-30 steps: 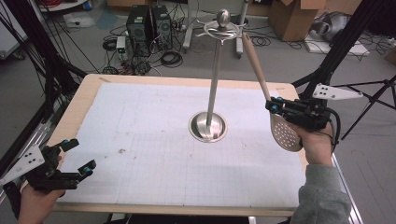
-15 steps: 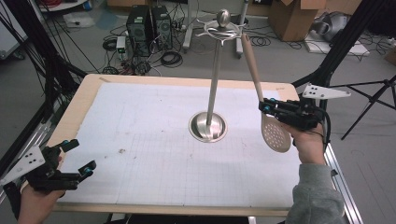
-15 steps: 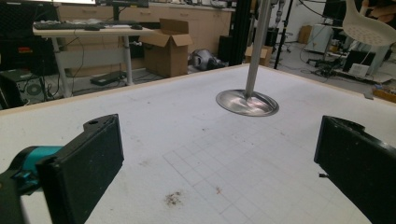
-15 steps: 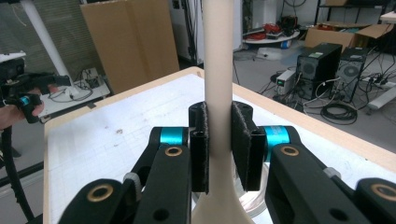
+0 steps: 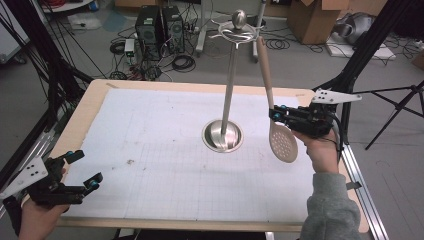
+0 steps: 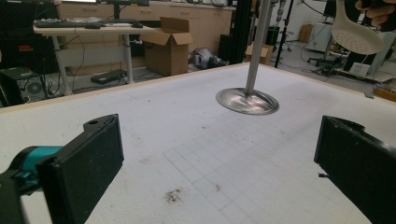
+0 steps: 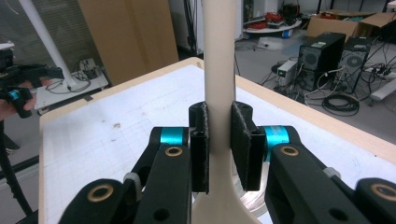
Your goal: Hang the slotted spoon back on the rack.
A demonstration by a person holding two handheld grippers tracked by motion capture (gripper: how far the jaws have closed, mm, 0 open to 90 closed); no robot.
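Observation:
A beige slotted spoon (image 5: 283, 142) hangs bowl-down over the table's right side, my right gripper (image 5: 276, 114) shut on its neck. Its handle (image 7: 218, 70) rises between the pads (image 7: 240, 140) in the right gripper view. The handle's tip reaches the hooks at the top of a metal utensil stand (image 5: 229, 95); whether it rests on one I cannot tell. The stand's round base (image 6: 247, 100) sits mid-table. My left gripper (image 5: 85, 167) is held open at the near left corner, with nothing between its jaws (image 6: 224, 168). The spoon's bowl (image 6: 357, 30) also appears top right in the left gripper view.
A white gridded mat (image 5: 165, 150) covers the wood-edged table (image 5: 90, 102). Beyond the far edge stand computer towers (image 5: 160, 25), cables and cardboard boxes (image 5: 312, 20). A black tripod (image 5: 395, 115) stands off the right side.
My right gripper has carried the spoon leftward toward the stand, and the spoon now hangs more upright. The left gripper has stayed put.

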